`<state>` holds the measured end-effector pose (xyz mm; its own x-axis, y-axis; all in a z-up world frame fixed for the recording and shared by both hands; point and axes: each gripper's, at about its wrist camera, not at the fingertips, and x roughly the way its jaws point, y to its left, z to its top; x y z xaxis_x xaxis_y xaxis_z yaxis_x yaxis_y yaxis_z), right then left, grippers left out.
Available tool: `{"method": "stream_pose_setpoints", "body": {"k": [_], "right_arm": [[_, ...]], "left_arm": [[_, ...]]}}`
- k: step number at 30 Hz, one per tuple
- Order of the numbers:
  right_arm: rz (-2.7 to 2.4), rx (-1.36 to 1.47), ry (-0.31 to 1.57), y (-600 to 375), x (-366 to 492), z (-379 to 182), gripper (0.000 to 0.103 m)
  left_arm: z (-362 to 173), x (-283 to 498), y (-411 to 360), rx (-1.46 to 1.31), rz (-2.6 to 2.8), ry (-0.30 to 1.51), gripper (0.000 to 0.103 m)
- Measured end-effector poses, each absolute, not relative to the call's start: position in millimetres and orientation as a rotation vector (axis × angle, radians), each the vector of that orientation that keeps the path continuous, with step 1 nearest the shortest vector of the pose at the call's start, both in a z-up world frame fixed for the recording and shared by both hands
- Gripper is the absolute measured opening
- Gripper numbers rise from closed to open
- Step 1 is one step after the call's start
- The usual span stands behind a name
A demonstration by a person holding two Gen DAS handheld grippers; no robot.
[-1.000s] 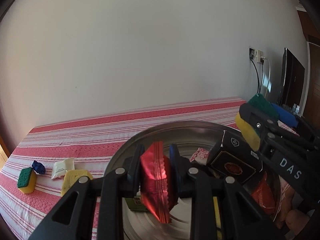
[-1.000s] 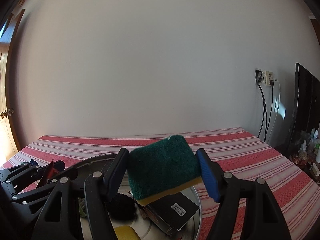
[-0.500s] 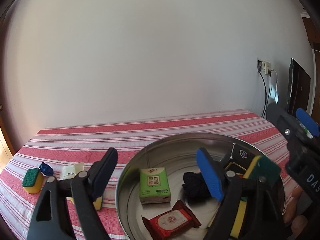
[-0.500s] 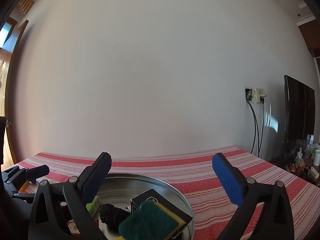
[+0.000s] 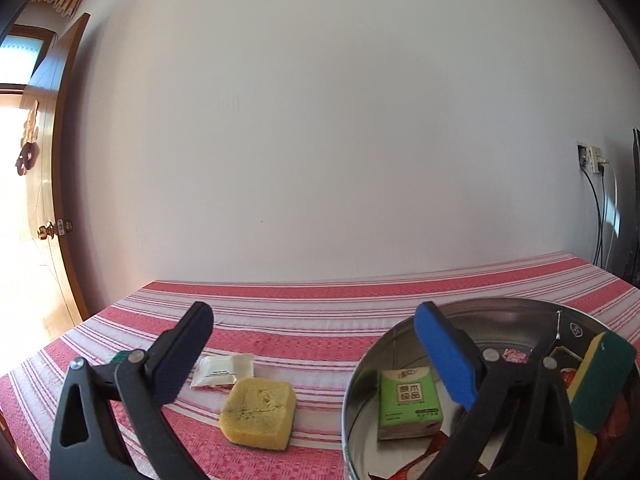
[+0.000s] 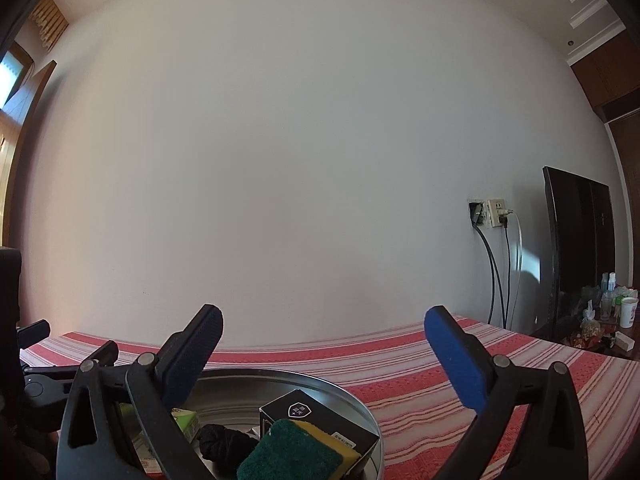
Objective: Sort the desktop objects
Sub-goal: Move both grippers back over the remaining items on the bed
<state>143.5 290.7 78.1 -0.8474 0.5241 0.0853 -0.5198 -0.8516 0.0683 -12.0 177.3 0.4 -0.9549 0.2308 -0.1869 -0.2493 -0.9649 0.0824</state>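
both grippers released, left gripper (image 5: pixel 316 356) jaws opening, right gripper (image 6: pixel 324 356) empty; bowl (image 5: pixel 496 305) contents partly hidden.

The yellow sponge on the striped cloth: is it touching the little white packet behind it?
Cannot tell. In the left wrist view the yellow sponge overlaps the white packet's near edge, so contact or a hidden gap look the same.

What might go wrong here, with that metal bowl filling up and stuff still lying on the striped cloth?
Possibly these:
1. The green-and-yellow sponge leans on the black box near the bowl's rim; a nudge might tip it out.
2. The yellow sponge partly overlaps the white packet, so a grab could drag both.
3. The left gripper is open wide beside the rim and might clip it.
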Motion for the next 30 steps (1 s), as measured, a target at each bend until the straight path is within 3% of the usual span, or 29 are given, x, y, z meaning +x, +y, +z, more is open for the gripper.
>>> {"method": "stream_pose_setpoints", "body": {"k": [7, 18, 24, 30], "right_arm": [[2.576, 0.159, -0.014, 276.3, 144.1, 80.2, 0.102], [2.583, 0.236, 0.053, 271.8, 158.0, 81.4, 0.102], [2.625, 0.207, 0.216, 270.8, 148.1, 79.8, 0.102], [2.629, 0.233, 0.182, 259.1, 145.2, 81.2, 0.102]], "left_arm": [[-9.7, -22.1, 164.3, -0.351, 2.886, 0.061, 0.102], [-15.6, -30.1, 153.7, -0.377, 2.889, 0.044, 0.102], [-11.7, -32.4, 155.3, -0.378, 2.887, 0.036, 0.102], [-9.1, -30.3, 152.6, -0.378, 2.883, 0.016, 0.102]]}}
